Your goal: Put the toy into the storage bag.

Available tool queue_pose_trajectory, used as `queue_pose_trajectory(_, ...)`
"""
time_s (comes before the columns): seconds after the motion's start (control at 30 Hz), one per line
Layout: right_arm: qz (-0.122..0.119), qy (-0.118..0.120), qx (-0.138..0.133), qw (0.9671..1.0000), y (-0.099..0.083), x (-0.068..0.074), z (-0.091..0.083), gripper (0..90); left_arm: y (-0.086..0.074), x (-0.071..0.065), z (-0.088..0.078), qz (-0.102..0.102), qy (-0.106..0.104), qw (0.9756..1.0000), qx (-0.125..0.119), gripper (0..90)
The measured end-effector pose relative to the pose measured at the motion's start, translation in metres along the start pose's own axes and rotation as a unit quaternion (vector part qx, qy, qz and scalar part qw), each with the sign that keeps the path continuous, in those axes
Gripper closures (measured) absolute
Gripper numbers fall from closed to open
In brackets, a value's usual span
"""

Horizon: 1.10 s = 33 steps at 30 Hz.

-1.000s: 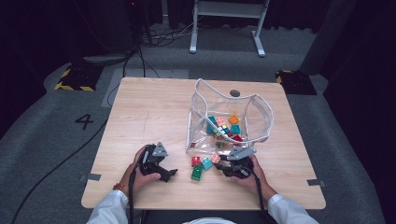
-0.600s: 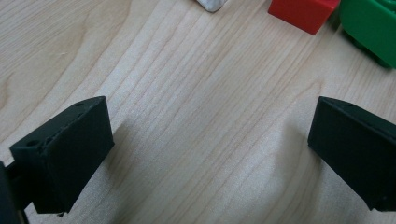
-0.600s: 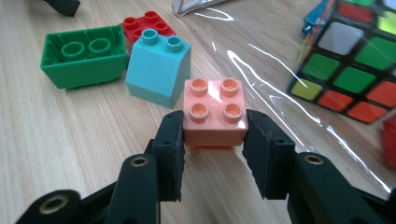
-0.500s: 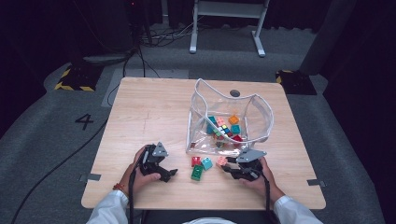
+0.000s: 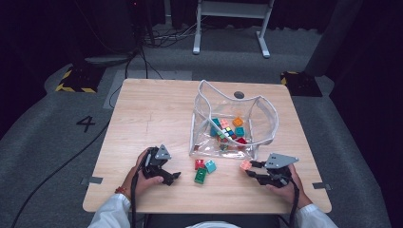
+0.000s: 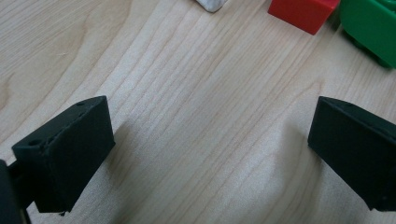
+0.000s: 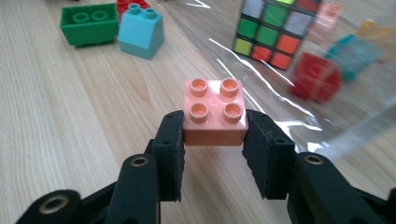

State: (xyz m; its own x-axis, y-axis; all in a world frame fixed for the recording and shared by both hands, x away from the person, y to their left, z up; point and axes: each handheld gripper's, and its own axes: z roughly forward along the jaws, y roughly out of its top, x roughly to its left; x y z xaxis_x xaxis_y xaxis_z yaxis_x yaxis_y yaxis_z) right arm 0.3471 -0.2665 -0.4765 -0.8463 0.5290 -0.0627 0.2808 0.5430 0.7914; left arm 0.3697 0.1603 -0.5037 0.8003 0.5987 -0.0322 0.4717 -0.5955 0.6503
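Right claw (image 7: 214, 135) grips pink brick (image 7: 214, 112) off the surface (image 5: 157, 118), left claw (image 6: 205, 154) open and empty; three bricks (image 5: 203, 170) left outside clear bag (image 5: 266, 118).

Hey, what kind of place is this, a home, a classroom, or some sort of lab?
Probably a lab or recording studio. A lone wooden table stands on grey carpet with a floor number 4 beside it, black-and-yellow hazard tape marks the floor, and cables trail toward equipment against dark surroundings.
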Motion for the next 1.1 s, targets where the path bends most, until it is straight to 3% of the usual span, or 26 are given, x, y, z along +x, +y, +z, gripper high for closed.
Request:
queue_pose_trajectory(0.37, 0.033, -0.032, -0.006, 0.9989, -0.022, -0.026, -0.033, 59.4, 0.000, 0.000, 0.000, 0.000, 0.000, 1.0000, 0.000, 0.4)
queue_pose_trajectory(0.57, 0.056, -0.058, -0.018, 0.9966, -0.026, -0.046, -0.054, 59.4, 0.000, 0.000, 0.000, 0.000, 0.000, 1.0000, 0.000, 0.4)
queue_pose_trajectory(0.67, 0.069, -0.072, -0.039, 0.9942, -0.020, -0.056, -0.069, 59.4, 0.000, 0.000, 0.000, 0.000, 0.001, 1.0000, 0.001, 0.4)
queue_pose_trajectory(0.8, 0.067, -0.096, -0.050, 0.9919, -0.005, -0.070, -0.087, 59.4, 0.000, 0.000, 0.000, 0.000, 0.001, 1.0000, 0.001, 0.3)
queue_pose_trajectory(1.1, 0.068, -0.128, -0.076, 0.9865, 0.035, -0.098, -0.110, 59.4, 0.000, 0.000, 0.000, 0.000, 0.001, 1.0000, 0.001, 0.3)
